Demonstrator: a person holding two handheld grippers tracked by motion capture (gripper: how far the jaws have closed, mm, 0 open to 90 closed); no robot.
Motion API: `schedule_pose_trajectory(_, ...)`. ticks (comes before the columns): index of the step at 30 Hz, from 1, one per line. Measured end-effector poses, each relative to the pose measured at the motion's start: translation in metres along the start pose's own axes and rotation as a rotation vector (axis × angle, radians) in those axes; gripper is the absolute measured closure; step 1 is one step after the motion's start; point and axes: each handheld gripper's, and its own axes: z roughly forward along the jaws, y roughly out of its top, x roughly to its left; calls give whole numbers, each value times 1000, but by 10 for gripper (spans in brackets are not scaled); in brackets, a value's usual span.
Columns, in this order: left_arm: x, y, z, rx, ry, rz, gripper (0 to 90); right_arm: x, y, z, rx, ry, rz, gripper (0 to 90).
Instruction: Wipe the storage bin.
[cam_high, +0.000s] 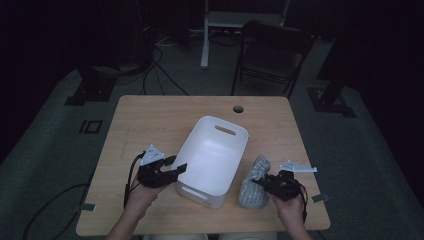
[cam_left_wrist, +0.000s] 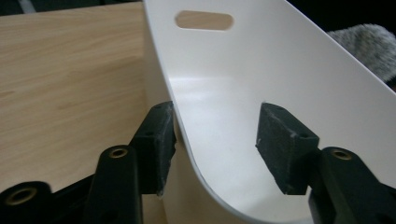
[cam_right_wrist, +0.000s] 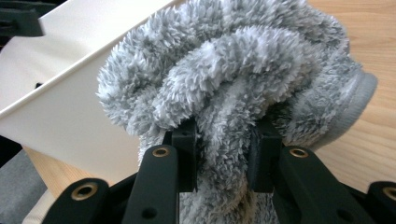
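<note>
The grey fleece lies bunched on the tabletop at about 4 o'clock from the white bin, just beside its right wall; in the right claw's view a thick fold of it is pinched between the two pads, so the right claw is clenched on the fleece, and the pile looks gathered up against the bin's outer wall. The bin stands near the middle of the tabletop, empty as far as its floor shows, with a slot handle at its far end. The left claw straddles the bin's near-left rim at about 8 o'clock, one pad outside against the wall and the other inside and clear of it; it is released, not gripping.

The step in hand appears to be loading the fleece into the bin, with the grasp made and the carry about to start. The next move calls for raising the fleece high enough to clear the rim, swinging it toward 10 o'clock over the opening, and letting go only once the trailing end hangs inside; the left claw may need to re-close on the rim if the bin slides.
</note>
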Motion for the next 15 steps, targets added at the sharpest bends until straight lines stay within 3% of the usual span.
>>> schedule_pose_trajectory(4,-16,1,-7,40,-53,39,432,-2,-4,-6,0,-6,11,695)
schedule_pose_trajectory(8,-27,3,-15,46,-65,92,404,-3,-4,-9,-10,-10,13,695)
schedule_pose_trajectory(15,-7,21,-20,-33,-88,110,371,-2,-2,-15,-22,-1,2,694)
